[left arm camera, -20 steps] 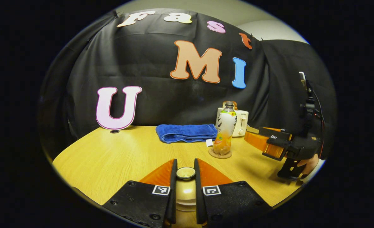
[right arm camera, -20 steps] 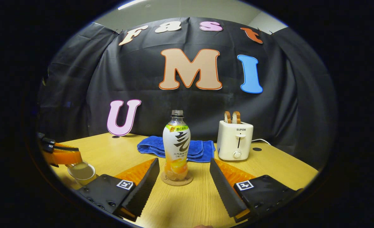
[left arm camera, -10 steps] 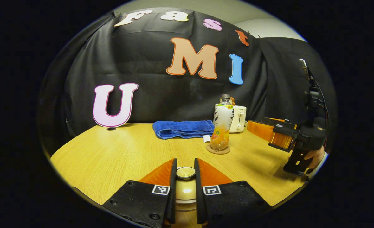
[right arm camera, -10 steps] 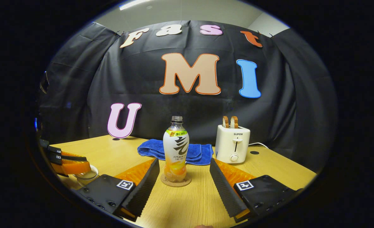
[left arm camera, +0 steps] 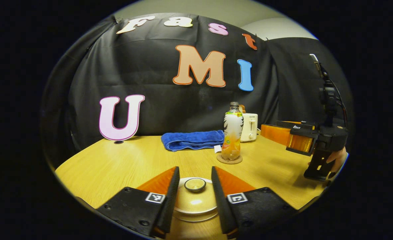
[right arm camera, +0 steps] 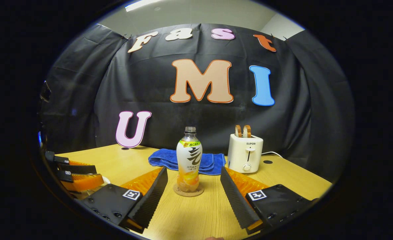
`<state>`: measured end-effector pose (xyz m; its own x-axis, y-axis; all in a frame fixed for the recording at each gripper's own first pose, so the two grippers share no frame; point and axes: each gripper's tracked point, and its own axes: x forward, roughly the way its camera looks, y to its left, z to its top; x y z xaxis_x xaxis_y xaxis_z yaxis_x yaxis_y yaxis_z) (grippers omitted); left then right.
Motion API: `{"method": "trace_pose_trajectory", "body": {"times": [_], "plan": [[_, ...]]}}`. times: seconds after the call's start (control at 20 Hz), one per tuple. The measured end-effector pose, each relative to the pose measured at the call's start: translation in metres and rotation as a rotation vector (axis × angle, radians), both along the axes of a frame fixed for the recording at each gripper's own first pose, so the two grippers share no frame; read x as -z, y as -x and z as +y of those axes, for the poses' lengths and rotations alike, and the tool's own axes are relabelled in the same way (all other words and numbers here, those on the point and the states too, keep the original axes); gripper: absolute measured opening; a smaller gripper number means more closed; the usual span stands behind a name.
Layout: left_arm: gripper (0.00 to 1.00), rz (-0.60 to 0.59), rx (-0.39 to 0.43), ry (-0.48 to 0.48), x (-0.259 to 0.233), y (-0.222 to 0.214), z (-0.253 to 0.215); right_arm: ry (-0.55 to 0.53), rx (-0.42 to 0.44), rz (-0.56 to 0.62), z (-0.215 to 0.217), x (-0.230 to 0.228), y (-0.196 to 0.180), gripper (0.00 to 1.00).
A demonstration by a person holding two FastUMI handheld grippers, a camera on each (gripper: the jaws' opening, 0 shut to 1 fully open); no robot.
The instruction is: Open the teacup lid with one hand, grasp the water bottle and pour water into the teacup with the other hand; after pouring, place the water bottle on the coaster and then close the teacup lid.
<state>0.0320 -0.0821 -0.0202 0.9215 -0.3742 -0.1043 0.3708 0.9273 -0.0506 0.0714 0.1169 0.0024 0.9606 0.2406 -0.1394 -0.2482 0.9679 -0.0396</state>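
Observation:
The pale teacup lid (left arm camera: 196,201) with its round knob (left arm camera: 195,184) sits on the teacup, low in the left gripper view. My left gripper (left arm camera: 195,170) stands open around it, a finger on each side and clear of the knob. The water bottle (right arm camera: 189,160), part full of orange drink, stands upright on the round cork coaster (right arm camera: 188,192) in the middle of the wooden table (right arm camera: 293,176). In the right gripper view my right gripper (right arm camera: 193,170) is open and short of the bottle. From there the left gripper (right arm camera: 98,175) shows at the far left, hiding the teacup.
A folded blue towel (right arm camera: 209,160) lies behind the bottle. A white toaster (right arm camera: 245,151) holding bread stands at the back right. In the left gripper view the right gripper (left arm camera: 270,129) and a hand (left arm camera: 338,160) hover at the right edge of the table.
My left gripper has opened and let go of the lid's knob, and the lid now rests on the teacup. The right gripper has drawn back from the bottle.

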Motion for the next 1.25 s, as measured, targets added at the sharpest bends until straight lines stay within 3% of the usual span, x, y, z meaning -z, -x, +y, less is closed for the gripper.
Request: {"method": "trace_pose_trajectory", "body": {"times": [0.1,0.2,0.35,0.65,0.75,0.8,0.85,0.9,1.25], "plan": [[0.7,-0.026,-0.036,-0.004,-0.009,0.001,0.009,-0.003,-0.007,-0.009,0.002,-0.007,0.007,1.0],[0.75,-0.066,-0.067,-0.01,-0.022,0.003,0.015,-0.02,-0.02,-0.012,0.005,-0.014,0.016,0.96],[0.87,-0.129,-0.127,-0.018,-0.043,0.01,0.027,-0.039,-0.011,-0.011,0.005,-0.019,0.034,1.0],[0.87,-0.202,-0.231,0.052,-0.067,0.03,0.043,-0.045,0.011,-0.019,-0.003,-0.01,0.074,0.96],[0.87,-0.194,-0.238,0.054,-0.066,0.033,0.043,-0.055,0.024,-0.01,-0.01,-0.007,0.081,1.0],[0.87,-0.186,-0.243,0.054,-0.064,0.034,0.044,-0.068,0.025,-0.001,-0.011,-0.006,0.085,0.96],[0.87,-0.186,-0.247,0.058,-0.064,0.035,0.045,-0.08,0.027,0.009,-0.012,-0.005,0.086,1.0],[0.87,-0.184,-0.245,0.059,-0.065,0.035,0.042,-0.083,0.027,0.015,-0.015,-0.005,0.088,0.96],[0.87,-0.174,-0.24,0.059,-0.064,0.033,0.041,-0.07,0.063,0.016,-0.033,0.001,0.084,0.99]]}}
